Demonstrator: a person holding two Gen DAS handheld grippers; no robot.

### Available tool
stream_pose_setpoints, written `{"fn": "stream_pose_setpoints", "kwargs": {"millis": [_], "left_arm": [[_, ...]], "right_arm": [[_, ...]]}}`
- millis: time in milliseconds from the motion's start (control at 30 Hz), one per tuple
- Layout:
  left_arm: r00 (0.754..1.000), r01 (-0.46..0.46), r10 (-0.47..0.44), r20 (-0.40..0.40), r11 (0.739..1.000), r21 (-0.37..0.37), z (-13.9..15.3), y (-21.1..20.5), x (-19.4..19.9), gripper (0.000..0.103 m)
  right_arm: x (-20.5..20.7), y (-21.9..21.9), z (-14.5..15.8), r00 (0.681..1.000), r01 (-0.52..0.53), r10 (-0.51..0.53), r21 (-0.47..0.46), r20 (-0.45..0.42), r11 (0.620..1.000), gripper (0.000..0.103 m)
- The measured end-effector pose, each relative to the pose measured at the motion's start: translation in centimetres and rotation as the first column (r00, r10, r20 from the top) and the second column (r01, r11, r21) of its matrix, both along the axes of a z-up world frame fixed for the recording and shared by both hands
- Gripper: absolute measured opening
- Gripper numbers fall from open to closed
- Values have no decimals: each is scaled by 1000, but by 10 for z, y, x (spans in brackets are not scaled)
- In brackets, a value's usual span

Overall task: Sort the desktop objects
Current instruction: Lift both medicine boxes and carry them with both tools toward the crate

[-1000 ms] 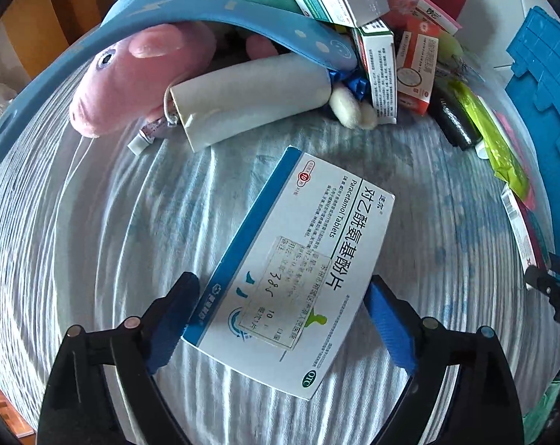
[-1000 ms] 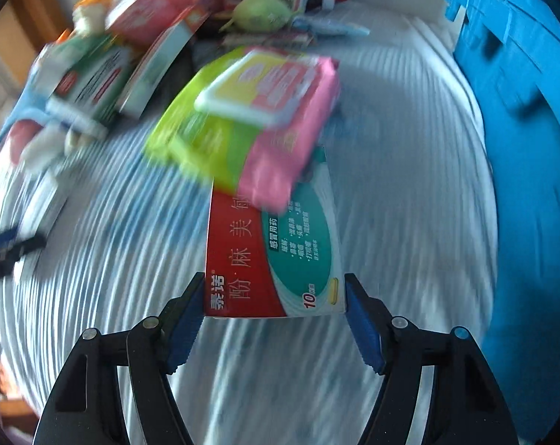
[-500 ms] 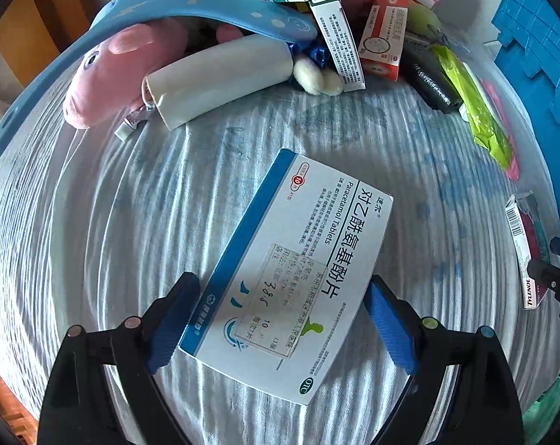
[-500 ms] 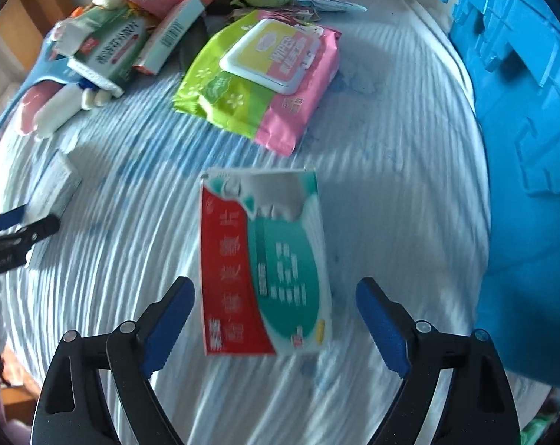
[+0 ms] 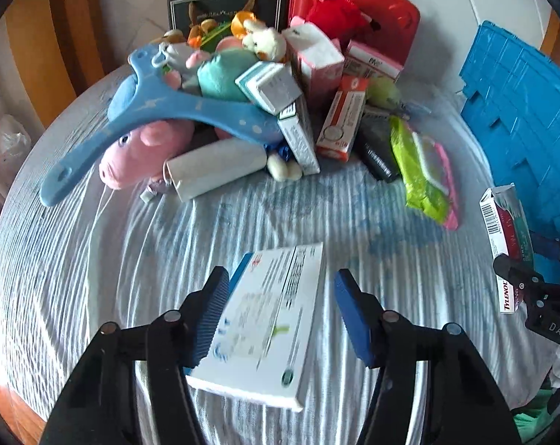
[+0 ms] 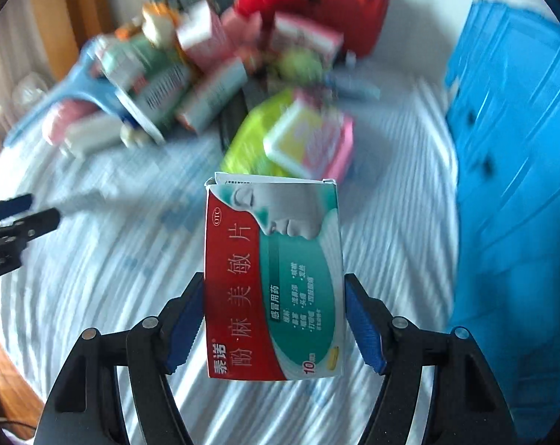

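My left gripper (image 5: 280,311) has its jaws around a white and blue medicine box (image 5: 265,319). The left pad touches the box. A gap shows on the right, and the box is tilted. My right gripper (image 6: 274,319) is shut on a red and green medicine box (image 6: 272,282) and holds it above the striped cloth. That box also shows at the right edge of the left wrist view (image 5: 506,244). The left gripper shows at the left edge of the right wrist view (image 6: 16,222).
A pile at the back holds a pink plush pig (image 5: 139,155), a blue hanger (image 5: 161,107), several medicine boxes (image 5: 343,118), a red case (image 5: 358,11) and a green wipes pack (image 5: 421,170). A blue crate (image 5: 521,118) stands at the right.
My right gripper opened around the red and green box, then shut on it and lifted it. My left gripper has narrowed around the white box and pulled back from the pile; the box has tilted.
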State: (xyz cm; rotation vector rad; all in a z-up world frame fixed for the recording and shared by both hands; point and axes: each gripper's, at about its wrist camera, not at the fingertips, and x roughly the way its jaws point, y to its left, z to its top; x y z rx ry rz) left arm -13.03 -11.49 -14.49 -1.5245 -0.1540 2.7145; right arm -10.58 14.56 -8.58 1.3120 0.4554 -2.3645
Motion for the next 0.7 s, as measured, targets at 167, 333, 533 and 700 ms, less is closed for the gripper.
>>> {"fn": "stream_pose_setpoints", "kwargs": {"millis": [167,333,533,700], "left_arm": [[1000,-8,7,-25,1000,-9,4,22,8,58],[998,0,1,61,1000,-6,-30,32,-4,66],[984,83,-66,163,991,-100,-65,40,2,79],[973,84,-62,224,992,-90,-92,34,0,92]], "right_arm": [[-2,4,27,998,-23,22,-28,-55,999,72],[3,14,4,1000,-25,25,1,13,1000,72],[7,29,-41,990,-11,7,28,138,1000,72],[7,36,-67,979,22,-31,45,200,999,72]]}}
